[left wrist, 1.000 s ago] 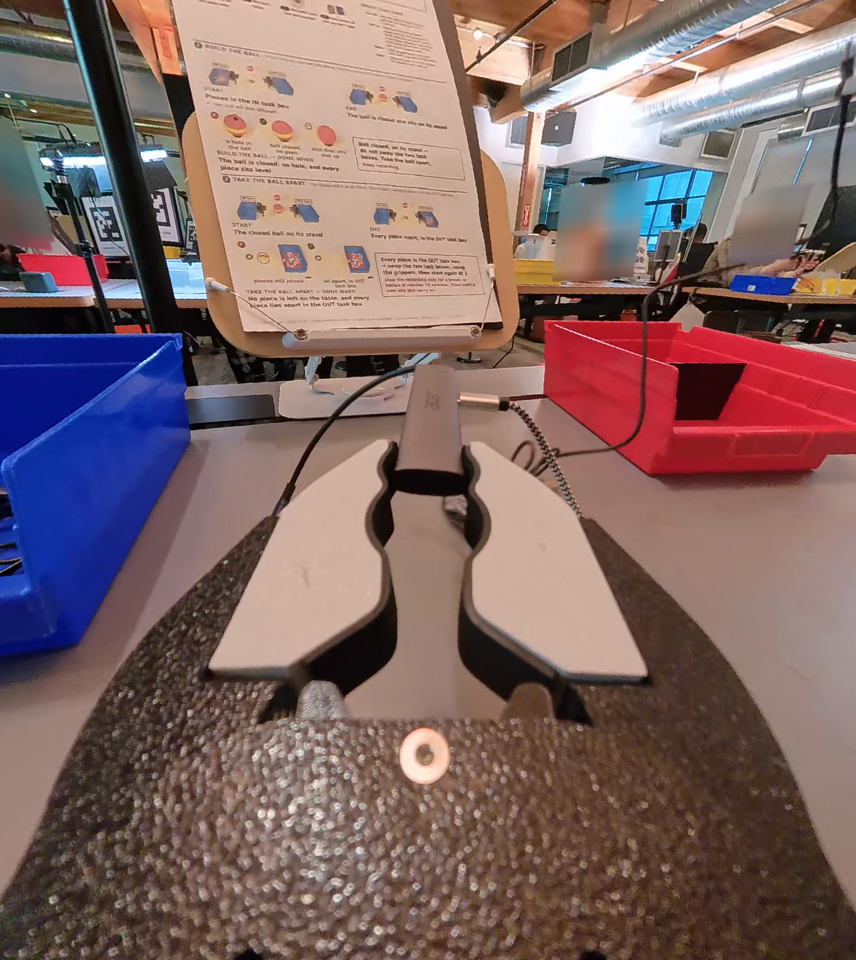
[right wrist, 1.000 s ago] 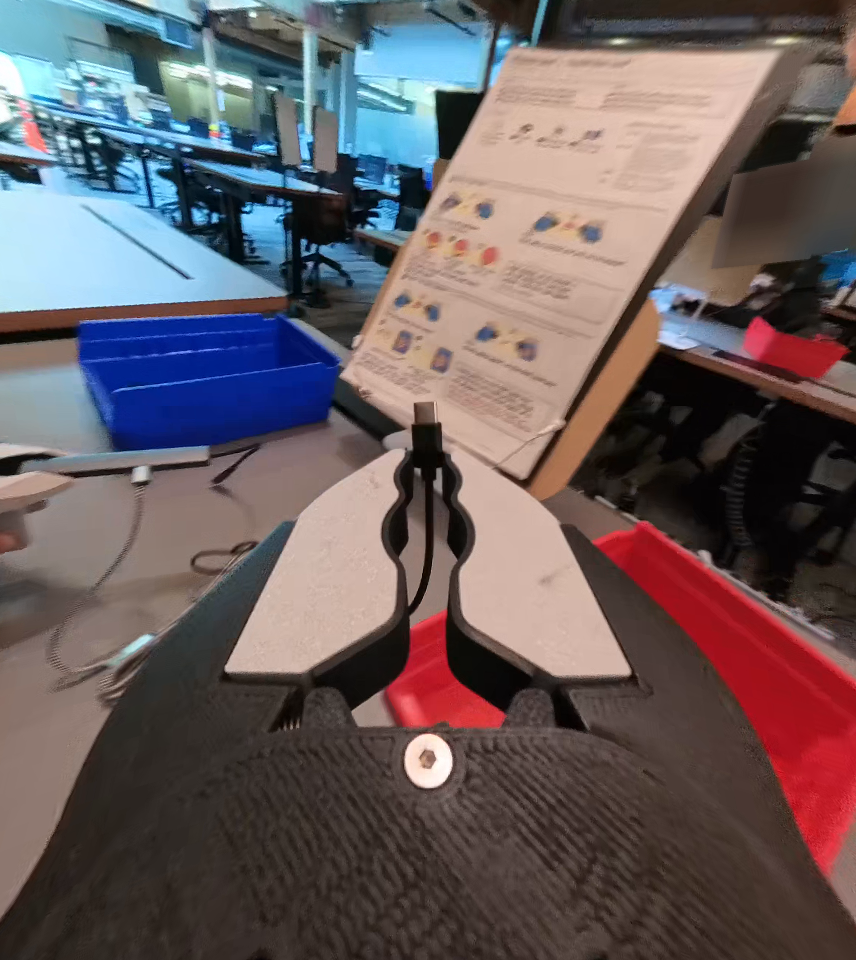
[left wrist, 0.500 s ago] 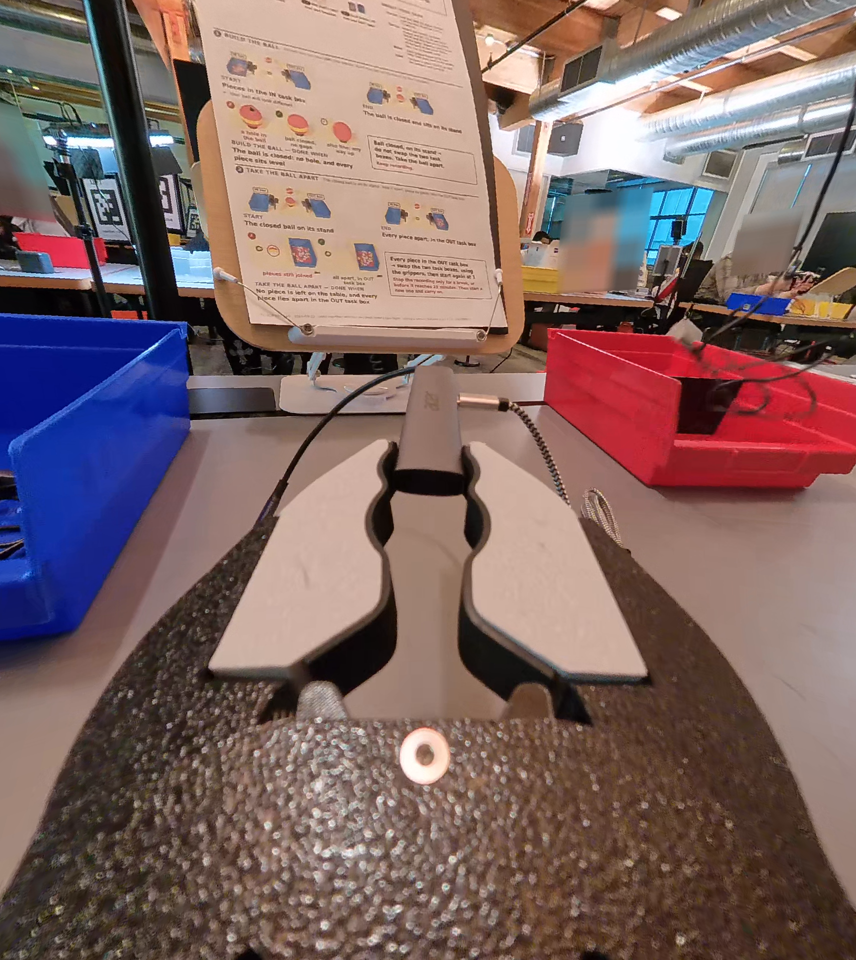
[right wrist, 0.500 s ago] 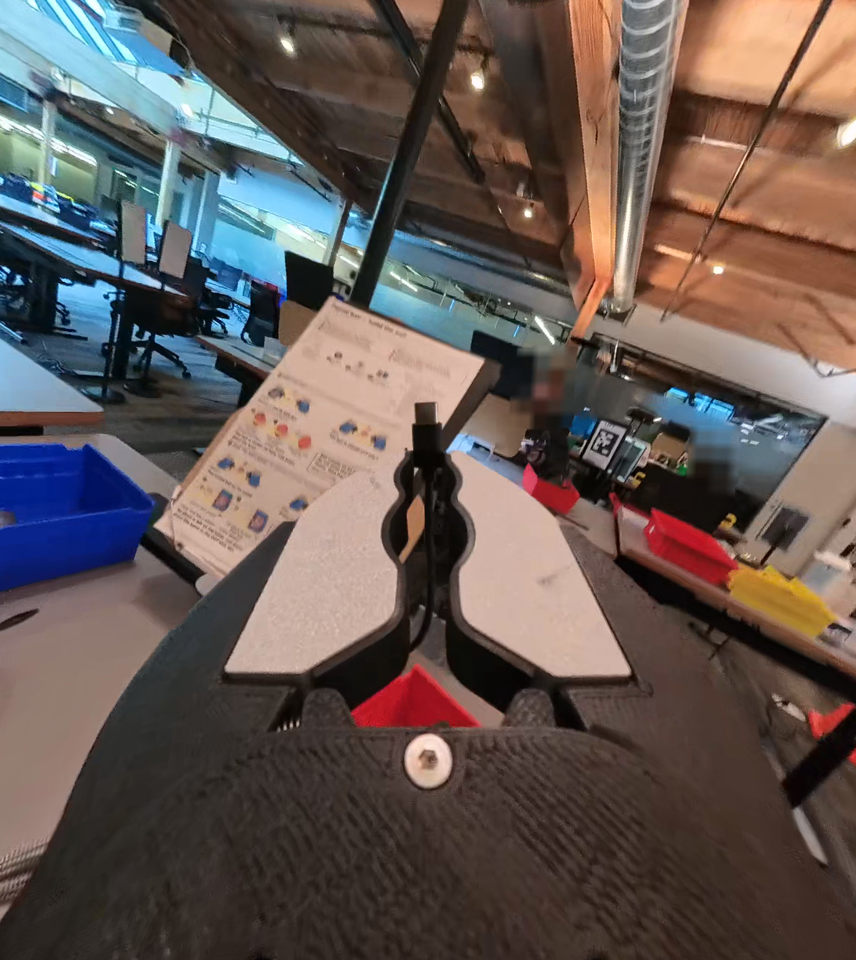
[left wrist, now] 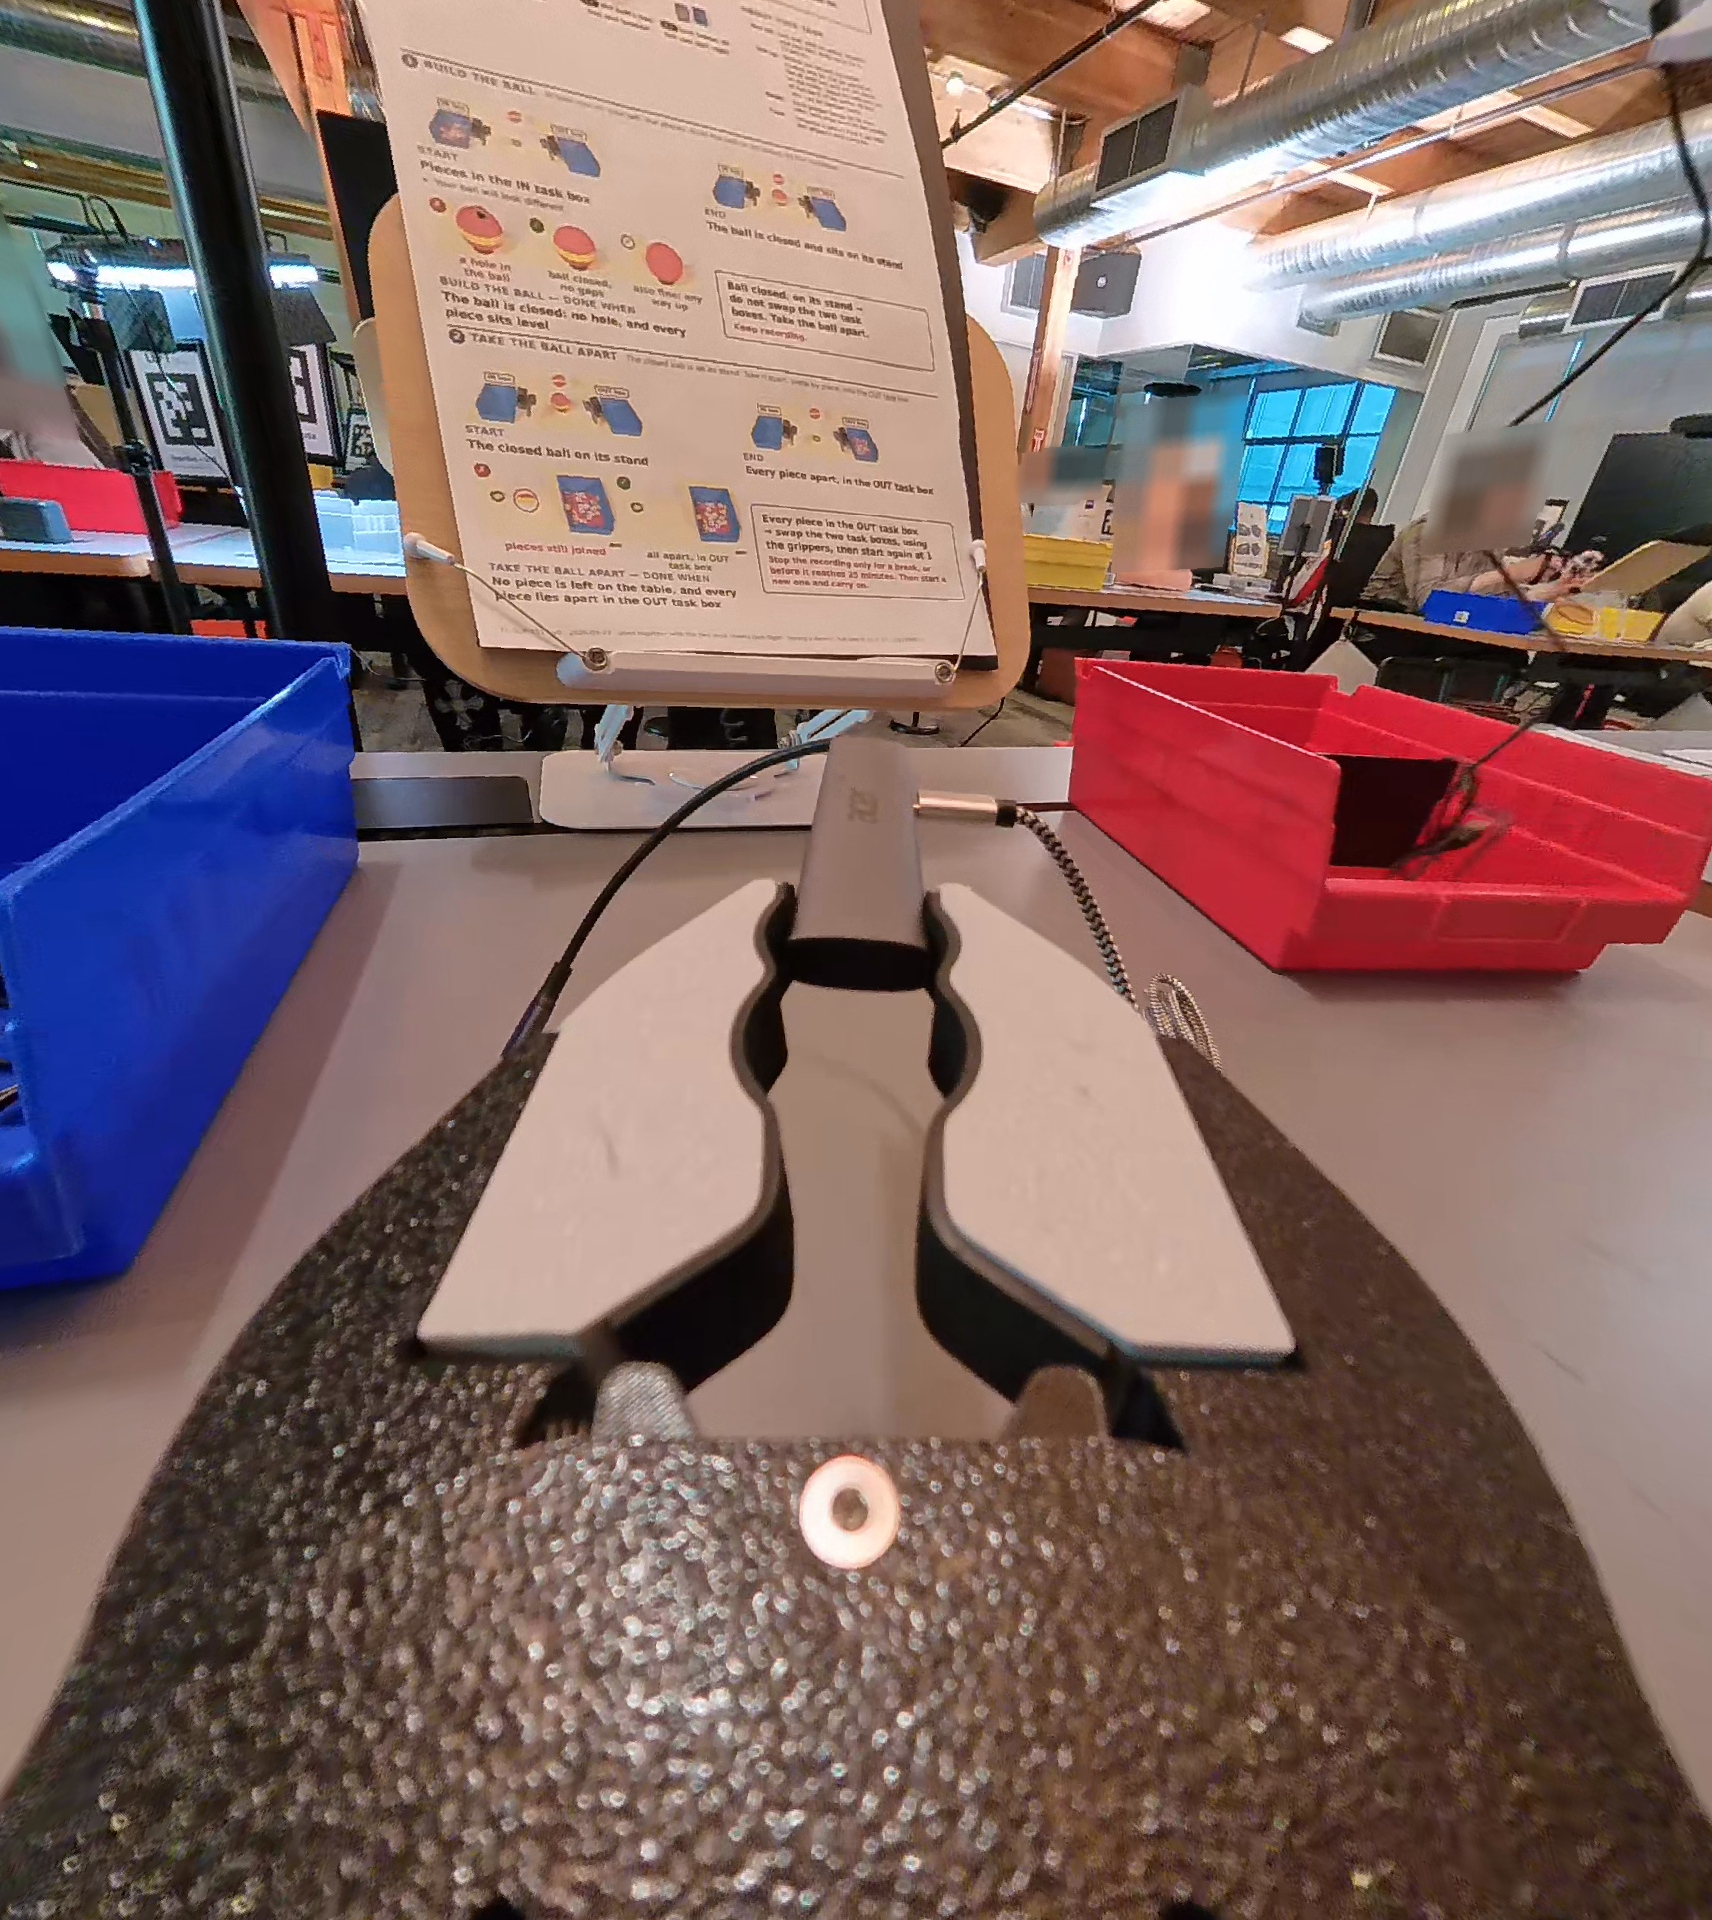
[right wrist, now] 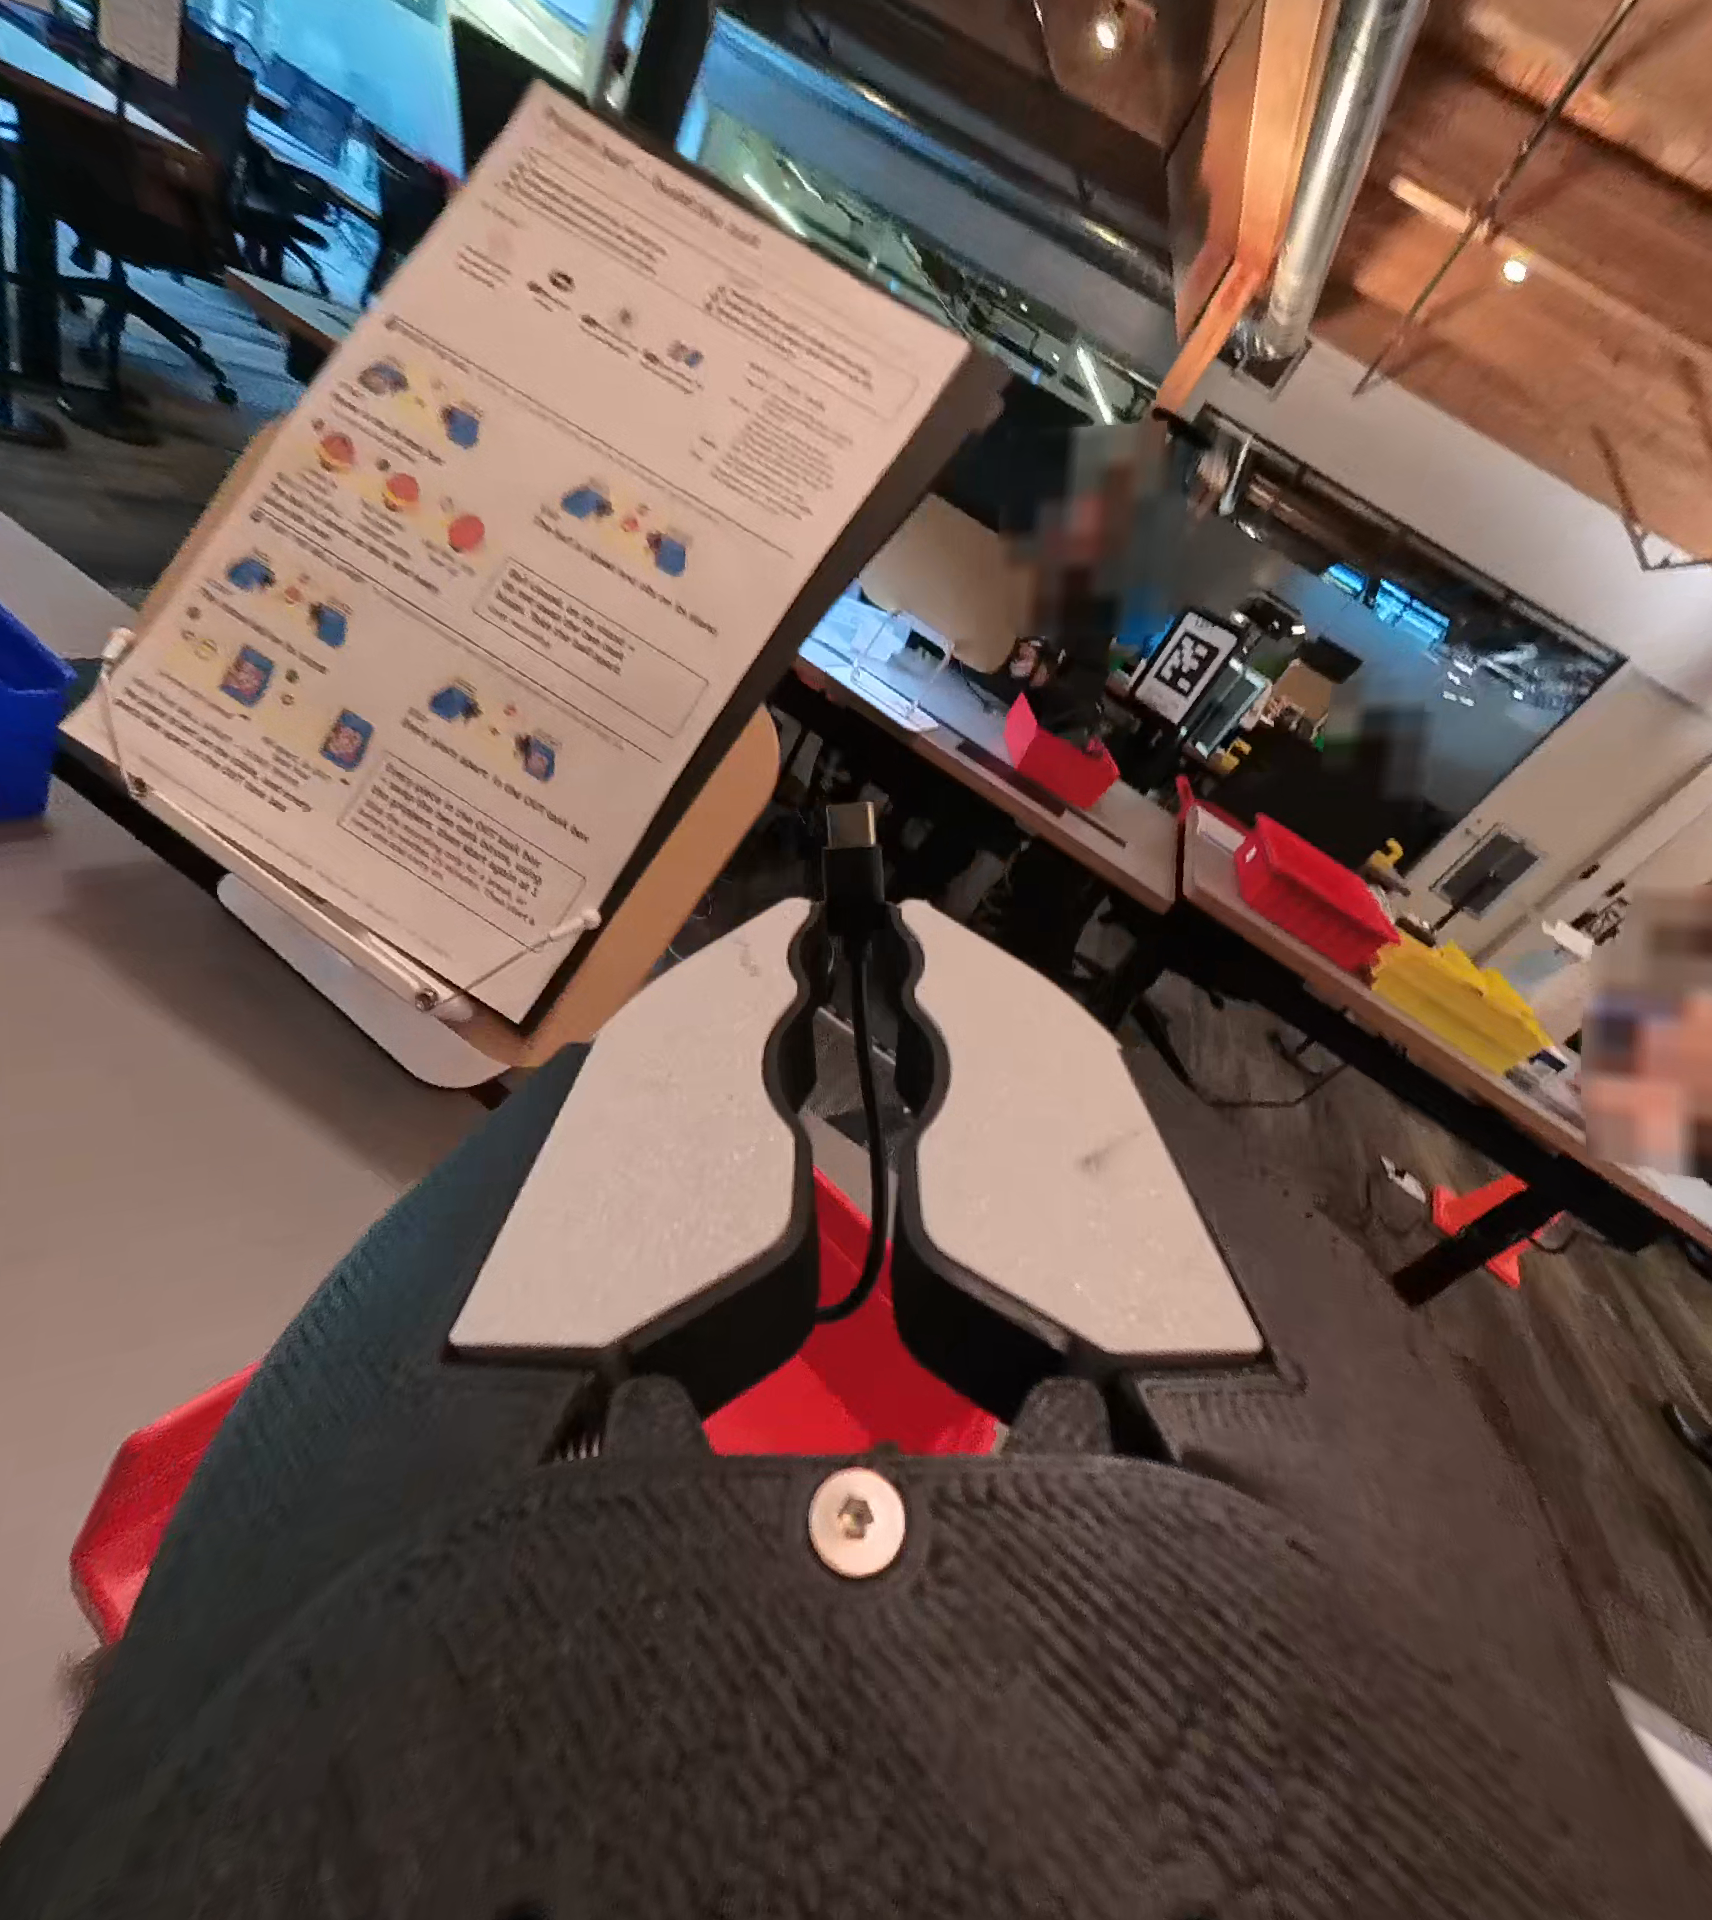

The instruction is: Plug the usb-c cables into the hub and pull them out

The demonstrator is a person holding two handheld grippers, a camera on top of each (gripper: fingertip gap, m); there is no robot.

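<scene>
My left gripper (left wrist: 857, 920) is shut on a grey USB hub (left wrist: 862, 831) that points away over the grey table. A braided cable (left wrist: 1075, 883) with a silver plug is in the hub's right side. A thin black cable (left wrist: 644, 862) leaves its far end to the left. My right gripper (right wrist: 857, 914) is shut on a black USB-C cable (right wrist: 852, 852), plug tip up and forward, held in the air above the red bin (right wrist: 810, 1392). In the left wrist view that cable (left wrist: 1475, 769) hangs down into the red bin (left wrist: 1247, 821).
A blue bin (left wrist: 125, 914) with dark cables stands at the left. An instruction sheet on a wooden stand (left wrist: 706, 416) rises behind the hub; it also shows in the right wrist view (right wrist: 519, 623). Other tables, bins and people fill the background. The gap from one gripper's tips to the other's is roughly 45 cm.
My right gripper has swung up, then tilted back down, carrying the black cable over the red bin. The cable now hangs straighter into the bin. My left gripper and the hub have stayed put.
</scene>
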